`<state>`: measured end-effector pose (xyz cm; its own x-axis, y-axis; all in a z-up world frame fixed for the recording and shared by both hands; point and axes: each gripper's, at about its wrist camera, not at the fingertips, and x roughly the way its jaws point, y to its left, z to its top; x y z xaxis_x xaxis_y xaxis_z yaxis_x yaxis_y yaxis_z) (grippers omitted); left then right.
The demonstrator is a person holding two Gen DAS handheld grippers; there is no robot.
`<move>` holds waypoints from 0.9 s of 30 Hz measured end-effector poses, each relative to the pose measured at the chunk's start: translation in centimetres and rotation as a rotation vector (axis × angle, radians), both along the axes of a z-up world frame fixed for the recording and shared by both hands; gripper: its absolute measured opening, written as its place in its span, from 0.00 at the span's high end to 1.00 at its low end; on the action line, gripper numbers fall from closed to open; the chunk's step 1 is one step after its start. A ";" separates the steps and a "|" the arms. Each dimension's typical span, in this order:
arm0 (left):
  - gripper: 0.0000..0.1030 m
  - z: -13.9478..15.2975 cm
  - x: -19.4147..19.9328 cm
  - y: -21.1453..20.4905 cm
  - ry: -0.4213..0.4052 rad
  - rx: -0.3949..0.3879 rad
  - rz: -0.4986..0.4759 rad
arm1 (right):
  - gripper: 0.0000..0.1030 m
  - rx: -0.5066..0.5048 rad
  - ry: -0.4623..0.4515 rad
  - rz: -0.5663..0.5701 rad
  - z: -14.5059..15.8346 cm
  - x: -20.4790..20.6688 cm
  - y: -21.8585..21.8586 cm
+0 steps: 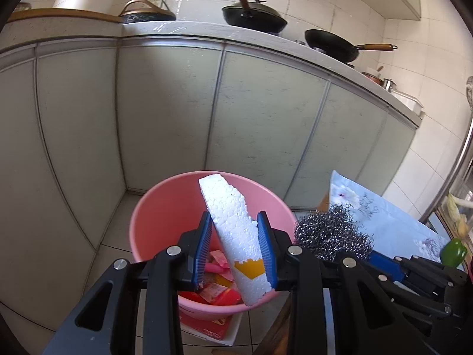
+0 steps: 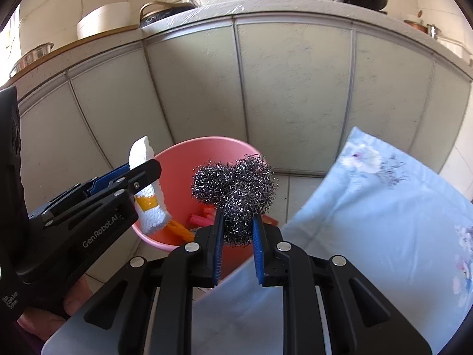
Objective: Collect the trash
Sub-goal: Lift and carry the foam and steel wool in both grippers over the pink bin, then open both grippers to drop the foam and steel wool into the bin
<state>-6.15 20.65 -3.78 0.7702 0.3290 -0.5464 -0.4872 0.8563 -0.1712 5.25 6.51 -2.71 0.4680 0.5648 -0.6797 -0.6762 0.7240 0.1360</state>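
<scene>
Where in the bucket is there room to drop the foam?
The pink bucket is bare along its far wall and left side. Red and orange scraps crowd the near bottom, under the foam piece. The steel wool hangs over the right rim.

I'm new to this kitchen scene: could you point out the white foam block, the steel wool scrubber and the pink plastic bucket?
White foam block (image 1: 233,224), left wrist view, its middle.
Steel wool scrubber (image 2: 236,189), right wrist view, its centre.
Pink plastic bucket (image 1: 165,207), left wrist view, inner wall.

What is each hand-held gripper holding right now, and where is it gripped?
The left hand-held gripper clamps the foam piece near its lower end. The right hand-held gripper pinches the steel wool at its bottom.
</scene>
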 end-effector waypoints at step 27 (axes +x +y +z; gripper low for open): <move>0.70 -5.4 3.1 4.5 0.150 -0.032 0.072 | 0.83 -0.096 0.118 0.071 -5.4 3.3 6.3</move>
<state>-3.08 25.13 -9.21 0.6545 0.3608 -0.6644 -0.5694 0.8134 -0.1191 8.54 12.84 -8.06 0.3428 0.5234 -0.7801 -0.7097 0.6884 0.1500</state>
